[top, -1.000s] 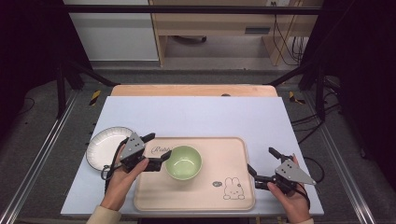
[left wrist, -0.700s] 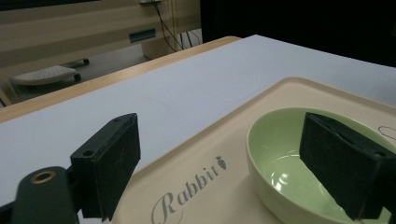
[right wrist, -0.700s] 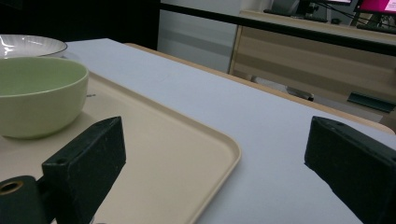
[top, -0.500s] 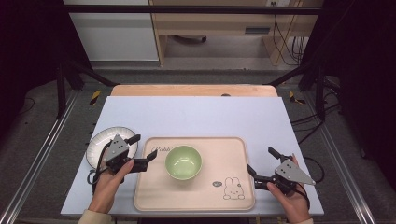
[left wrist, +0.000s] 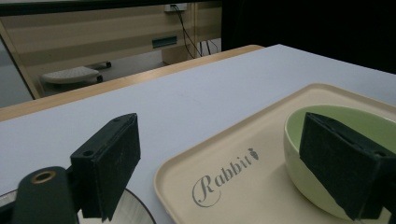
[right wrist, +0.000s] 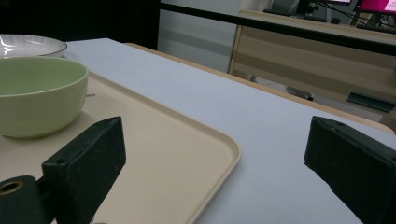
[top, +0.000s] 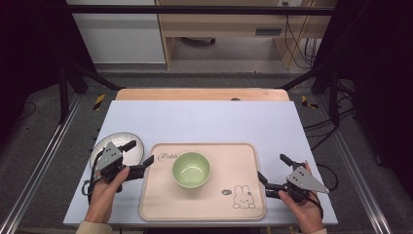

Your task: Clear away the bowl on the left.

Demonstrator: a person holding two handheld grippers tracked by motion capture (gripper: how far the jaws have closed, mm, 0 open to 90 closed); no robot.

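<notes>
A pale green bowl (top: 191,169) stands empty on a beige tray (top: 209,207) printed with "Rabbit" and a bunny. The same bowl (left wrist: 327,154) and tray (left wrist: 224,163) lie ahead in the left gripper view. My left gripper (top: 138,156) is open just left of the tray, over the edge of a white plate (top: 127,141). My right gripper (top: 273,170) is open at the tray's right edge, nothing between its jaws. In the right gripper view the bowl (right wrist: 39,100) sits at the left on the tray (right wrist: 159,144), with the plate (right wrist: 32,44) behind it.
The tray and plate rest on a pale blue tabletop (top: 209,119) with a wooden strip along its far edge. Black frame posts stand at both sides. Beyond the table are a wooden desk and cables on the floor.
My left gripper has let go of the bowl and pulled back to the left, off the tray and over the plate's edge. The bowl stays on the tray. The right gripper has not moved.
</notes>
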